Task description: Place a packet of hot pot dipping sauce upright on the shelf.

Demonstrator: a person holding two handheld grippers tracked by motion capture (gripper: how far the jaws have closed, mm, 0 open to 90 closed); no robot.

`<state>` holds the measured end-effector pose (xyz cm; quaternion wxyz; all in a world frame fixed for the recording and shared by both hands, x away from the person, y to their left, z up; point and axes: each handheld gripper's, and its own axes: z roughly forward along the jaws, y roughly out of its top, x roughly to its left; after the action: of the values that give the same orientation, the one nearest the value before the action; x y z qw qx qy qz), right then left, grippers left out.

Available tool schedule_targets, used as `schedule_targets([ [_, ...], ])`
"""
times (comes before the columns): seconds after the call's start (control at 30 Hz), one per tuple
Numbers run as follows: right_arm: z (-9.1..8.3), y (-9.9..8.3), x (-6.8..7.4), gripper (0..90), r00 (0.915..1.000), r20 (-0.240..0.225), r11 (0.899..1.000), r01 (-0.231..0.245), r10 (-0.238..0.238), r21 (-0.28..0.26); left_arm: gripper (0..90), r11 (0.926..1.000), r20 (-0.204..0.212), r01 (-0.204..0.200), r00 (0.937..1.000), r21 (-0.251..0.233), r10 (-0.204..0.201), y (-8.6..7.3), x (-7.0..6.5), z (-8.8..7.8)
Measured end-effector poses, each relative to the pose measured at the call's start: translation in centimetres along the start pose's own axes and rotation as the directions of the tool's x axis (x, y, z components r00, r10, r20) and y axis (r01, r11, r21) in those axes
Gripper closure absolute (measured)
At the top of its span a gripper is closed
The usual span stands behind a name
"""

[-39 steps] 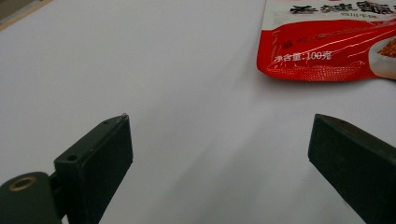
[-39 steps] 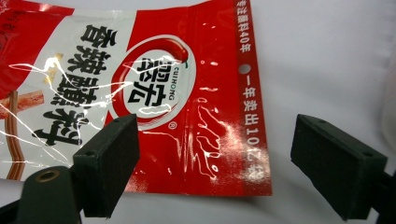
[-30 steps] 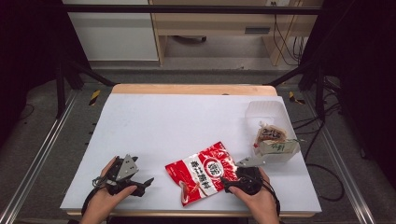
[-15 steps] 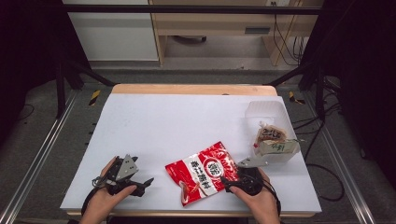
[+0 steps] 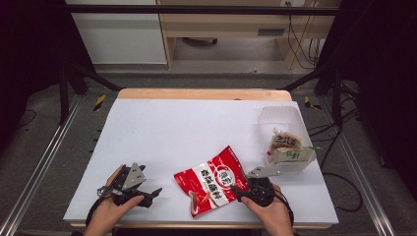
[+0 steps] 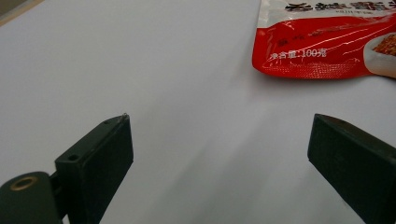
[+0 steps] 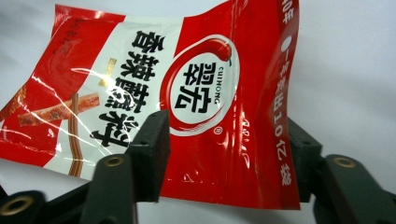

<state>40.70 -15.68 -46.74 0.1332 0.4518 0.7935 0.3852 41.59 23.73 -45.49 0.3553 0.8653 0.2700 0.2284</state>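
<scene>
A red and white snack bag [image 5: 214, 179] lies flat near the table's front edge, also seen close up [image 7: 201, 93]. My right gripper [image 5: 238, 190] sits at the bag's right end. Its jaws have just been closing and stand half apart; one jaw lies over the bag's face, the other behind its edge, with no firm pinch [image 7: 226, 119]. My left gripper [image 5: 153, 192] rests on the table left of the bag, its jaws wide open over bare white surface [image 6: 220, 119]. A corner of the bag [image 6: 327, 42] shows beyond them.
At the right side of the white table [image 5: 196, 128] stands a clear plastic container [image 5: 281, 117] holding snack packets [image 5: 286, 147]. A wooden strip [image 5: 201, 94] runs along the far edge. Black frame rails flank the table.
</scene>
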Motion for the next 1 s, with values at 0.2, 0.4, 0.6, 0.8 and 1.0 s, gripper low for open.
schedule_targets([
  [0.2,0.1,0.0,0.3,67.3,0.998,-0.014,0.998,0.062,-0.062,0.014,6.7,1.0,0.002,0.002,1.0,0.0,-0.002,0.0,0.0,0.0],
  [0.4,0.3,0.7,0.8,85.4,0.9893,0.005,0.989,0.146,-0.146,0.036,6.7,1.0,0.003,0.005,1.0,0.0,-0.005,-0.1,0.1,0.0],
  [0.6,0.7,1.4,0.9,89.7,0.9791,0.011,0.978,0.203,-0.203,0.039,6.8,0.9999,0.006,-0.004,1.0,0.01,0.004,-0.2,0.1,0.0],
  [0.8,0.8,2.5,0.9,89.9,0.9688,0.017,0.969,0.247,-0.247,0.031,6.8,1.0,0.002,0.007,1.0,0.003,-0.007,-0.3,0.3,-0.2],
  [1.0,1.2,4.6,1.5,90.0,0.9479,0.022,0.948,0.317,-0.318,0.039,6.7,1.0,-0.006,0.004,1.0,0.007,-0.004,-0.6,0.8,-0.5],
])
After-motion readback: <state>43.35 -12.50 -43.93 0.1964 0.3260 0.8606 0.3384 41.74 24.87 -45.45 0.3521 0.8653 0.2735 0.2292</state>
